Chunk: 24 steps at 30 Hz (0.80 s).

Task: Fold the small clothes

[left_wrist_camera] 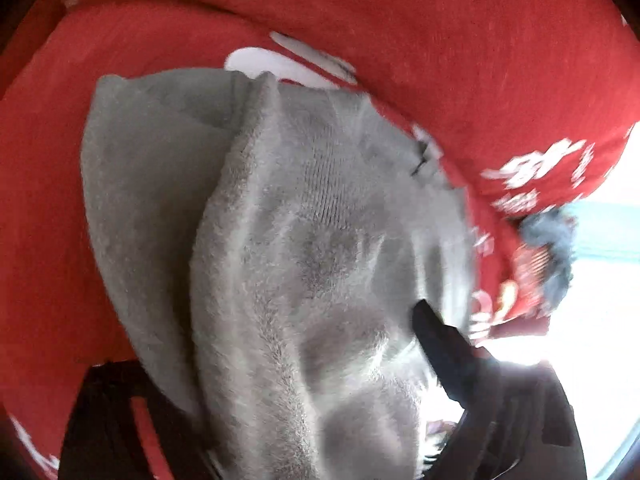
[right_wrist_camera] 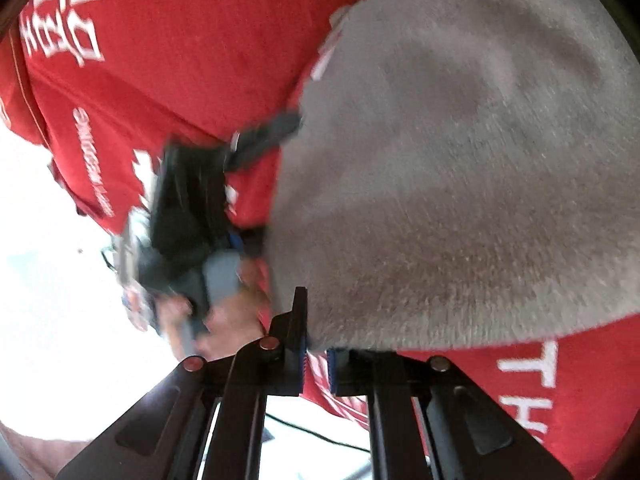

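A grey fuzzy cloth (left_wrist_camera: 304,248) hangs doubled over in front of a red garment with white print (left_wrist_camera: 400,20). In the left wrist view the cloth drapes between the fingers and hides most of my left gripper (left_wrist_camera: 312,420); only the right finger (left_wrist_camera: 440,344) shows, so the gripper seems shut on the cloth's edge. In the right wrist view the same grey cloth (right_wrist_camera: 460,180) fills the right side. My right gripper (right_wrist_camera: 316,356) pinches its lower edge between blue pads, with a narrow gap. My left gripper and the hand holding it (right_wrist_camera: 192,232) show blurred at centre left.
The red garment (right_wrist_camera: 180,40) fills the background in both views. A bright white area lies at the right of the left wrist view (left_wrist_camera: 600,320) and the left of the right wrist view (right_wrist_camera: 48,260). A thin black cable (right_wrist_camera: 316,434) runs below the right gripper.
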Each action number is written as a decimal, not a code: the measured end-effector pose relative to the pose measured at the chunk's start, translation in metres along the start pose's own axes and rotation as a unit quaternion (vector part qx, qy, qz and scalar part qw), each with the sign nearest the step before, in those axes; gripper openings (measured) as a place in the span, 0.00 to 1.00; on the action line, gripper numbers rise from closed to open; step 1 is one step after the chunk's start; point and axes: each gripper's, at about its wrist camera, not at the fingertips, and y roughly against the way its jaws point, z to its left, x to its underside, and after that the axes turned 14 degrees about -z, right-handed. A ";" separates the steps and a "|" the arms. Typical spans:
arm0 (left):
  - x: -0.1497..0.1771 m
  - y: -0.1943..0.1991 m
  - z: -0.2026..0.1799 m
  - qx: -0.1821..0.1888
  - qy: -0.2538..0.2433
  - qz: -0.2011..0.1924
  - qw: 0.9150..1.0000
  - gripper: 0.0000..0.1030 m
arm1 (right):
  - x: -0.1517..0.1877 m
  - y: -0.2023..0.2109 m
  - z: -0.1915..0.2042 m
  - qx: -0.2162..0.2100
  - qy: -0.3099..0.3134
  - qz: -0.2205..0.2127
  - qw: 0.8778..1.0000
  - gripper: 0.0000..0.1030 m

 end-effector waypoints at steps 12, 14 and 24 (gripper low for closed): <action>0.006 0.002 -0.011 -0.105 -0.082 -0.017 0.991 0.20 | 0.000 0.047 -0.021 0.167 0.101 0.008 0.981 0.25; 0.005 0.011 -0.009 -0.101 -0.065 -0.033 0.992 0.16 | -0.010 0.052 -0.027 0.169 0.086 -0.004 0.982 0.25; 0.004 0.040 -0.086 -0.020 -0.066 -0.084 0.994 0.16 | -0.025 0.087 -0.053 0.150 0.064 -0.021 0.986 0.25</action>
